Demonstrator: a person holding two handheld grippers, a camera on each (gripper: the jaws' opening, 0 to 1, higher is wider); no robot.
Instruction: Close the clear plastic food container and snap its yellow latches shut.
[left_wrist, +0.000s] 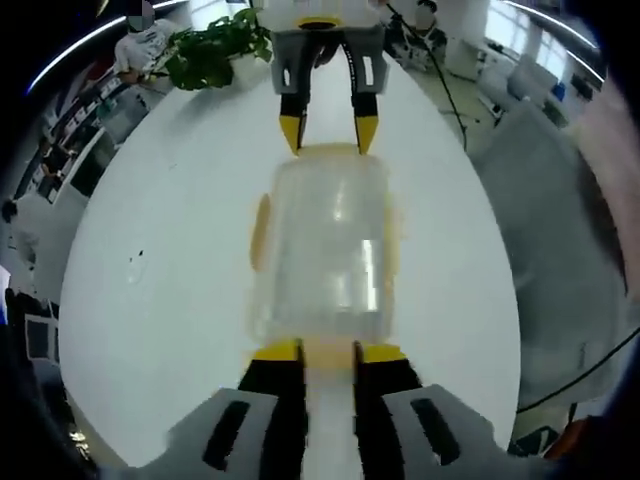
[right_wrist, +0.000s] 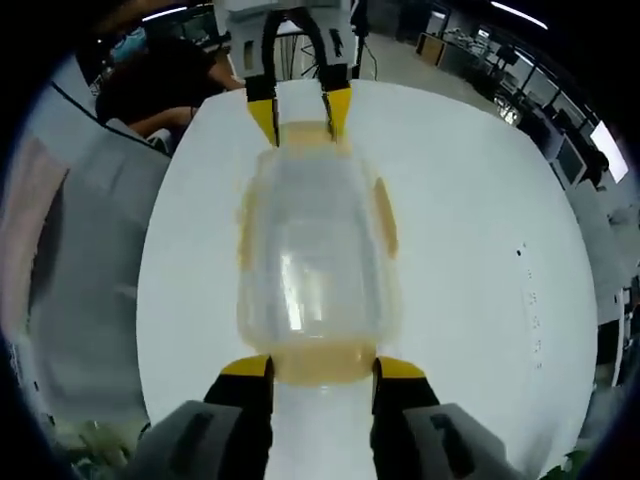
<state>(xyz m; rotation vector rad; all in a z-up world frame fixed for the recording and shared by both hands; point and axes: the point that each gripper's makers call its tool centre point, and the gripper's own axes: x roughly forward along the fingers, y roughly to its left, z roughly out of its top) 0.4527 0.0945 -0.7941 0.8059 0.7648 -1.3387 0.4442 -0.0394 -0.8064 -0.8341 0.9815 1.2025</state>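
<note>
- Nearest the lens, yellow-tipped left gripper (left_wrist: 328, 350), jaws parted about the width of an end latch, tips touching the near short end of the container; whether anything is actually pinched cannot be told.
- White table (left_wrist: 150, 300), broad and oval, carrying the clear container (left_wrist: 325, 245) at its middle, lid resting on top.
- Container lying lengthwise straight between the two grippers, one short end toward each.
- Right gripper (right_wrist: 320, 368) at the opposite short end, jaws likewise parted and astride the yellow end latch (right_wrist: 320, 372), grip uncertain.
- Side latches (right_wrist: 386, 220) on the long edges, seemingly still flared out; neither gripper nearer to them.
- Potted plant (left_wrist: 215, 50) at the far table edge.
</note>
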